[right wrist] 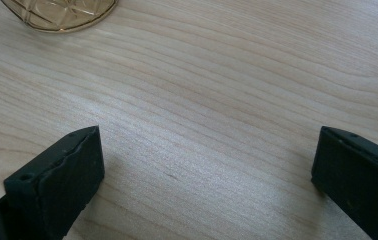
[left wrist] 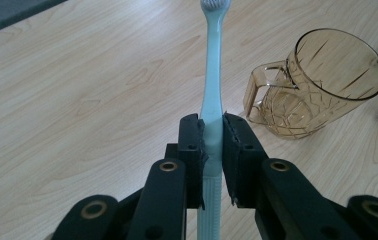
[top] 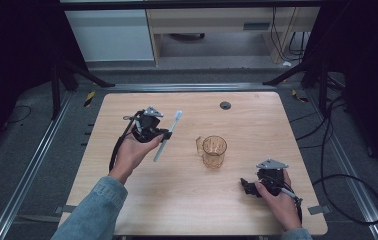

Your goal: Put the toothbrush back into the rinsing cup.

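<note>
At table centre sits cup (top: 214,151); left gripper (top: 163,134), at its 9 o'clock, clamps brush (top: 167,135) mid-carry. Right gripper (top: 247,186) gapes empty (5 o'clock). Next: lower brush handle-first into cup.

Both arms wear blue denim sleeves (top: 94,207); each black gripper (top: 163,134) carries a grey three-cornered plate and a black cable.

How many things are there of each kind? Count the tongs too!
Toothbrush: 1, light blue, clamped in the left tongs
Cup: 1, amber see-through, with a handle
Tongs: 2, left and right tongs, black
Total: 4
</note>
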Tool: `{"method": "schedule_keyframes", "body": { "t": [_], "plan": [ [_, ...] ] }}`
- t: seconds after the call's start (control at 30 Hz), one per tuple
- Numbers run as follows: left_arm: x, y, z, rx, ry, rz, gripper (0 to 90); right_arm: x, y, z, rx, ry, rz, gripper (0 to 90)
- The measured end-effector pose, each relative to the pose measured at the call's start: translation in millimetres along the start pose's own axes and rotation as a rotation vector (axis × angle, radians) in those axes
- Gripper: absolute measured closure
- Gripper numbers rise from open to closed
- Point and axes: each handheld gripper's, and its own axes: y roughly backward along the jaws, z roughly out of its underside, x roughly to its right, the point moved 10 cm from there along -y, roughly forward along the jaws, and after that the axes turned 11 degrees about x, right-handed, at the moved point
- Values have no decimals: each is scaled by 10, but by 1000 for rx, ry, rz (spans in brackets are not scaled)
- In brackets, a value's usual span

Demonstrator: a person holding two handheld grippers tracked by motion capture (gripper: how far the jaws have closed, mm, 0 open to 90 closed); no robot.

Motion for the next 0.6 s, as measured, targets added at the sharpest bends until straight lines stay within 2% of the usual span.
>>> {"method": "schedule_keyframes", "body": {
  "t": [0.07, 0.2, 0.4, 0.6],
  "plan": [
    [13, 2, -36, 24, -3, -5, 786, 0, 0, 0, 0, 0, 0, 7],
    [82, -1, -102, 65, -90, -35, 786, 0, 0, 0, 0, 1, 0, 7],
    [217, -11, -238, 140, -167, -31, 786, -2, 1, -1, 0, -1, -1, 8],
    [275, -38, -311, 200, -182, -20, 786, 0, 1, 0, 0, 0, 0, 7]
  ]
}}
